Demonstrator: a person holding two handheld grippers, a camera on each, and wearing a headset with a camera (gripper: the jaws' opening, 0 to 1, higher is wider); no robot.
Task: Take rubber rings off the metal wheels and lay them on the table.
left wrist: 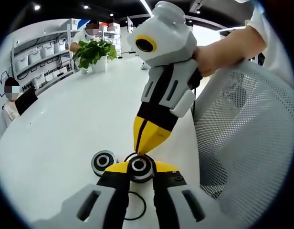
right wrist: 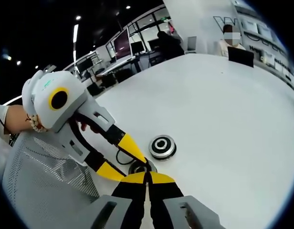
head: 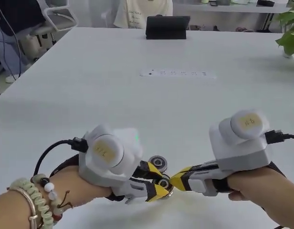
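My left gripper (head: 159, 180) is shut on a small metal wheel (head: 164, 183) just above the white table (head: 137, 105). My right gripper (head: 174, 182) meets it tip to tip, its jaws closed on the thin black rubber ring at the wheel's rim. In the left gripper view the wheel (left wrist: 140, 169) sits between my yellow jaws and the right gripper (left wrist: 144, 145) comes down onto it. A second wheel (left wrist: 104, 161), ring still on, lies beside it on the table. A loose black ring (left wrist: 144, 209) lies under the left jaws. The right gripper (right wrist: 147, 176) view has both wheels (right wrist: 162, 146).
A white power strip (head: 178, 74) lies mid-table and a black tablet case (head: 167, 27) stands at the far edge. A potted plant (head: 290, 36) is at the far right. A mesh chair back (left wrist: 247, 143) is close behind the near edge.
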